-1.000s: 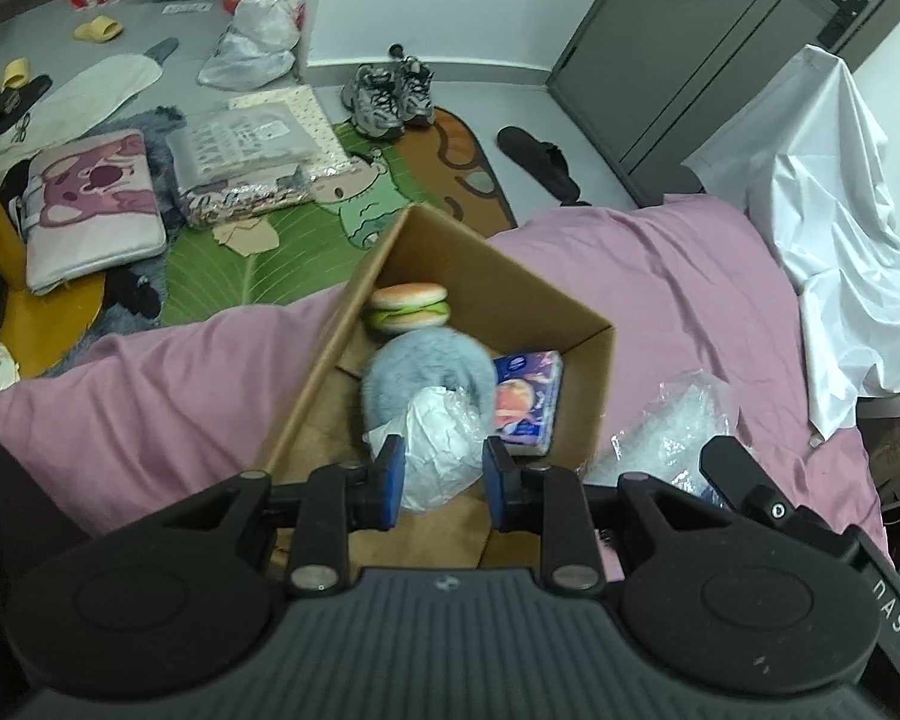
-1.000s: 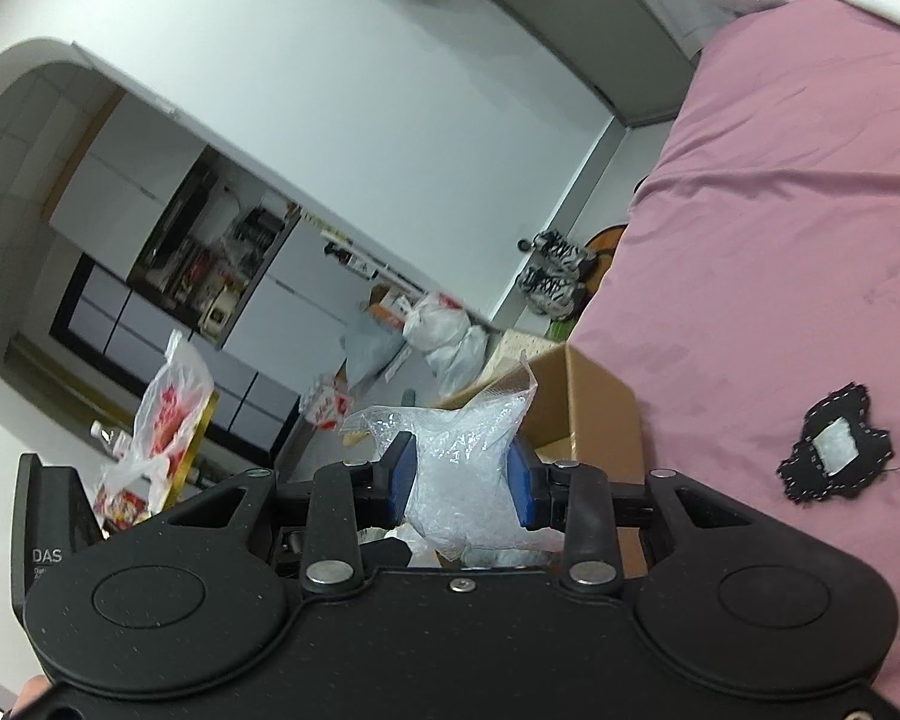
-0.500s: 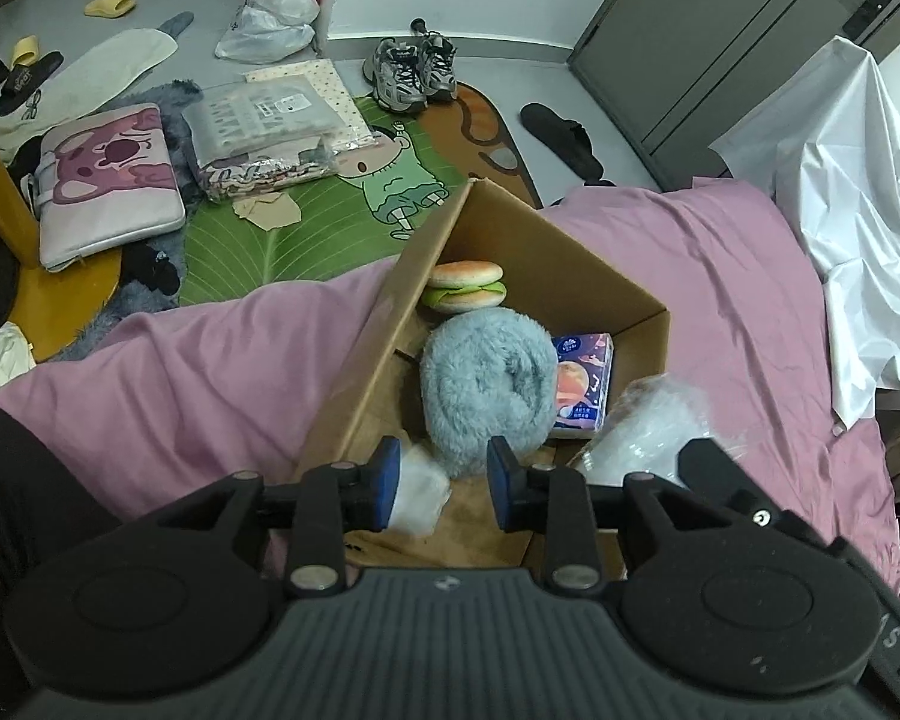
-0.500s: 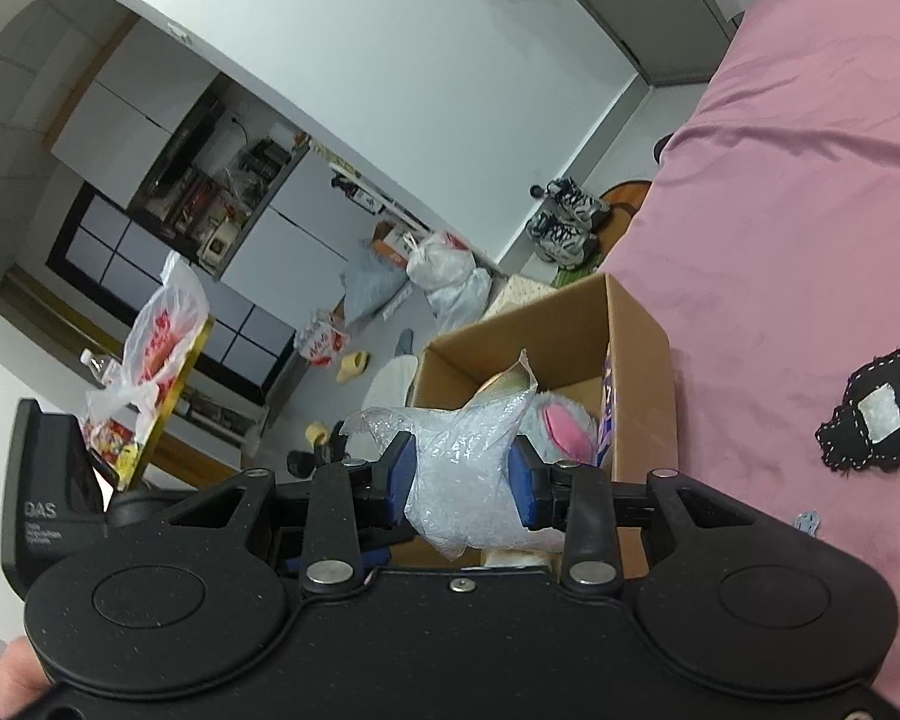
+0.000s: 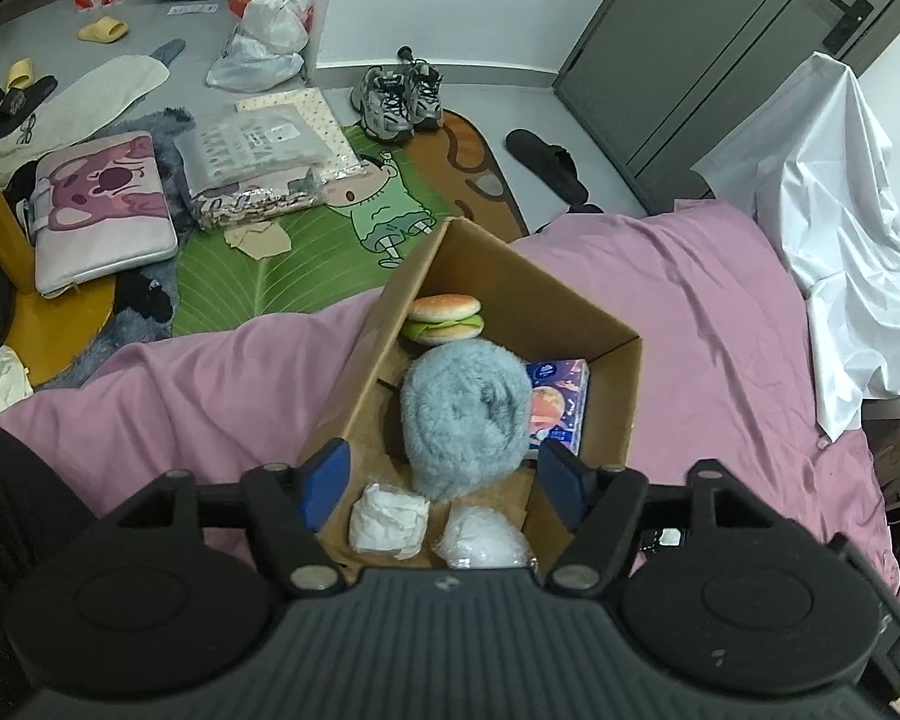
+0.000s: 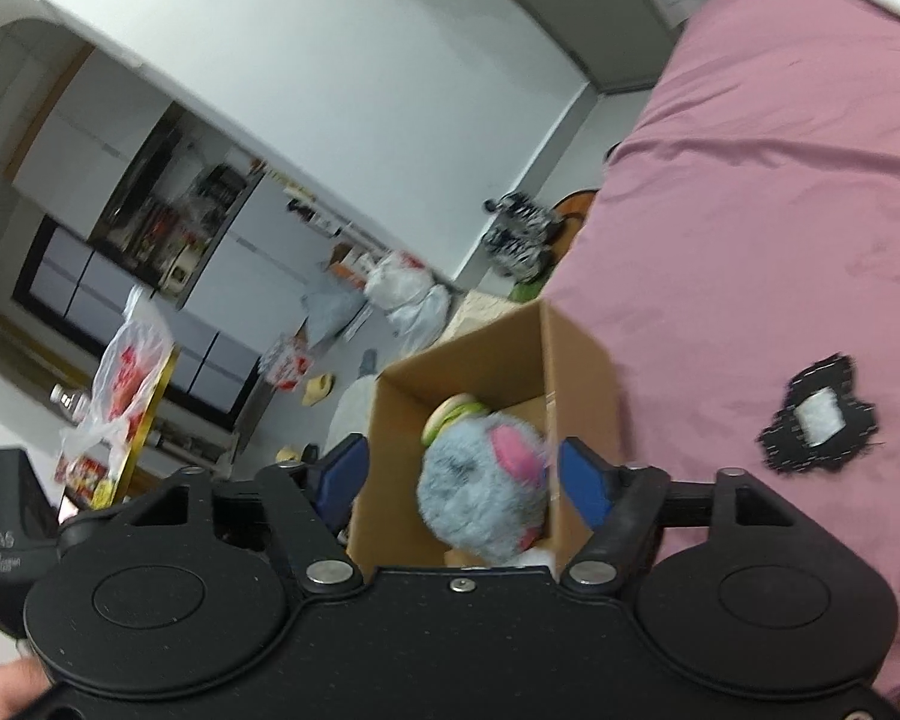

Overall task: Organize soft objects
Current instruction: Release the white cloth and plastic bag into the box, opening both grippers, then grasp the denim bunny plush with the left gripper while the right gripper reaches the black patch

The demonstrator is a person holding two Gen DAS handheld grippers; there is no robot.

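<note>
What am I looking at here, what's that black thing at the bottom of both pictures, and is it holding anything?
It is no robot: a person carries a hand-held gripper in each hand, each with a camera looking forward between its two blue-padded fingers. One picture is from the left hand-held gripper, the other from the right hand-held gripper. Both hover over a cardboard box on a pink bedsheet. Both are open and hold nothing. In the box lie a fluffy grey plush toy, a toy burger, a tissue pack, a white wad and a clear plastic bag. A black patch lies on the sheet beside the box.
</note>
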